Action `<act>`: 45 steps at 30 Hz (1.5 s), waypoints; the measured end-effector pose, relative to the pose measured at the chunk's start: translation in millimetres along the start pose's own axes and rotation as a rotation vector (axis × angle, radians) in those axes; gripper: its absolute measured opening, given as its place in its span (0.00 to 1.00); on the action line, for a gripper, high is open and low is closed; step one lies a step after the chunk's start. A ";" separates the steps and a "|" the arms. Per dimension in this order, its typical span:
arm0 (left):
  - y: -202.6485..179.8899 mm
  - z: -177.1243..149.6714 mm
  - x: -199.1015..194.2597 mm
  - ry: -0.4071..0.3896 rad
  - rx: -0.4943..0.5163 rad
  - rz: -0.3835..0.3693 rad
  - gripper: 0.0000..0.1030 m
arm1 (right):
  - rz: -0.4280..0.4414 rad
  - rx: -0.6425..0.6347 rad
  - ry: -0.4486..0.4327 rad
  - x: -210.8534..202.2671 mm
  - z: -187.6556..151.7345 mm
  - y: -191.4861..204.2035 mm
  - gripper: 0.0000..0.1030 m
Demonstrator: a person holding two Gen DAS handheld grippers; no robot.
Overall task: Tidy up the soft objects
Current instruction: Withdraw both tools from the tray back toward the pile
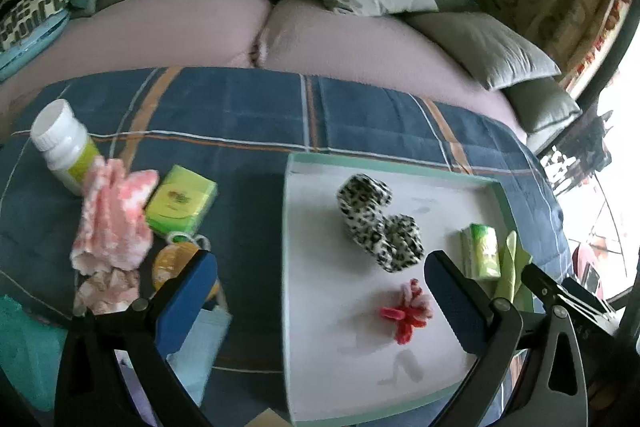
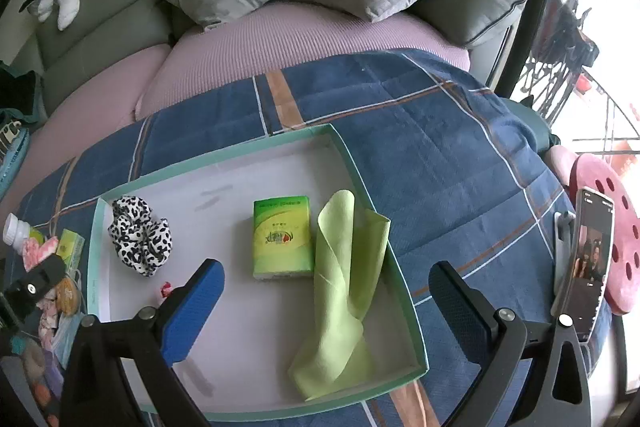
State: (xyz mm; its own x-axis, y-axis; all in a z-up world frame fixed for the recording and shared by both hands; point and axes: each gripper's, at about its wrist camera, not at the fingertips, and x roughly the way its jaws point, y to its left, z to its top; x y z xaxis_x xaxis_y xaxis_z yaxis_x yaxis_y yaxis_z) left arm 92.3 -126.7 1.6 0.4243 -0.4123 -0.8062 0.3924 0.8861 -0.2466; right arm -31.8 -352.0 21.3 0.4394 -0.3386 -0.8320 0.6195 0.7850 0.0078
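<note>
Both tongs point(image 1: 320, 291) point(image 2: 326, 291) wide – angled down

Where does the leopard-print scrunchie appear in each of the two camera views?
Left wrist: leopard-print scrunchie at picture centre, in the box's far part.
Right wrist: scrunchie at the left, in the box's far left corner.
Shared landmark: the green-rimmed white box holding it.

Left gripper point(image 1: 320, 291) hangs tilted downward, jaws spread wide, nothing between them. Right gripper point(image 2: 326, 293) likewise angled down, blue pads point(image 2: 200, 303) wide apart, empty.
</note>
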 end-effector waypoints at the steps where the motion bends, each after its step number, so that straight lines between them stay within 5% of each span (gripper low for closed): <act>1: 4.2 1.2 -1.9 -0.006 -0.011 0.004 1.00 | 0.004 -0.002 0.000 0.1 0.1 0.7 1.00; 16: 89.8 16.9 -47.8 -0.137 -0.169 0.147 1.00 | 0.110 -0.037 -0.030 -9.9 3.8 32.3 1.00; 32: 204.4 10.1 -96.7 -0.245 -0.384 0.286 1.00 | 0.318 -0.249 -0.086 -25.2 -1.3 141.1 1.00; 45: 215.0 16.7 -86.7 -0.176 -0.390 0.287 1.00 | 0.414 -0.403 -0.036 -15.6 -26.6 223.4 1.00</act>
State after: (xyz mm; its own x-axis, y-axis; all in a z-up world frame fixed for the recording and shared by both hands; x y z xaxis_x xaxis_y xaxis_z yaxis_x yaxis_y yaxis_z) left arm 153.5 96.1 27.5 0.6141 -0.1409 -0.7765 -0.0791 0.9680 -0.2382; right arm 82.4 -157.5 21.3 0.6183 0.0274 -0.7855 0.0972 0.9891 0.1110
